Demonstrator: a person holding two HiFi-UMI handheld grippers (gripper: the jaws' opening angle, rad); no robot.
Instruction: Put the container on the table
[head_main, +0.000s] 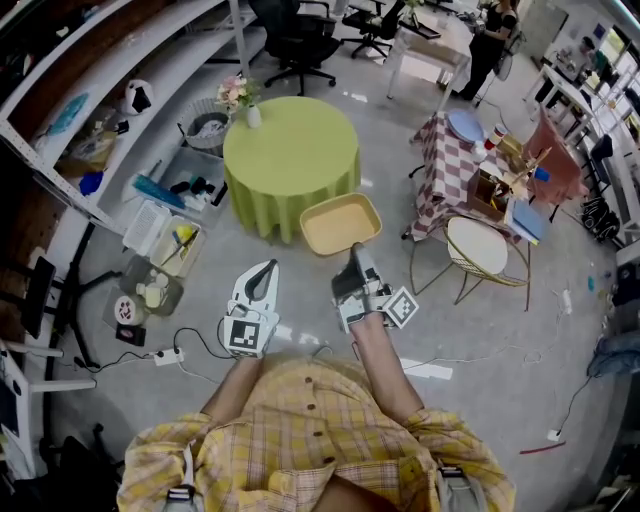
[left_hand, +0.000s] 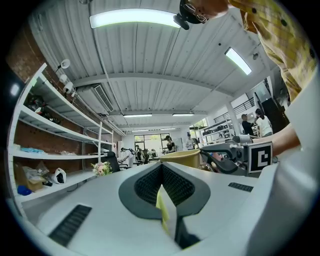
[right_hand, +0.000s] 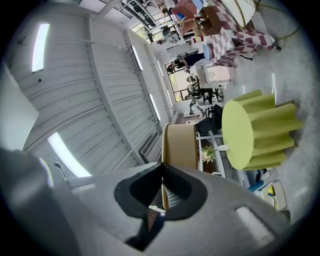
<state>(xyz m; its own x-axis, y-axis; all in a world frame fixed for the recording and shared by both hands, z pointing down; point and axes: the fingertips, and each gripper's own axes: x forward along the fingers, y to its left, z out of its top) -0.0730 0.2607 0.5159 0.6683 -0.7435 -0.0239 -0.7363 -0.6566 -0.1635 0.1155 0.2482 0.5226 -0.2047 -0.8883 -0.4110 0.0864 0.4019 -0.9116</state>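
Our right gripper (head_main: 357, 252) has its jaws clamped on the near rim of the tan container (head_main: 340, 224), holding it in the air just short of the round green table (head_main: 290, 150), probably ready to set it down there. Our left gripper (head_main: 262, 275) hangs alongside, jaws together on nothing.

Your right gripper (head_main: 357, 252) covers the near rim of the tan container (head_main: 340, 222) in the head view, and that container hides part of the green table (head_main: 290, 150) drape behind it. In the left gripper view only its top edge clears the gripper body. The shelf (head_main: 110, 110) clutter is too small to name. Your shirt (head_main: 310, 430) runs off the bottom edge.
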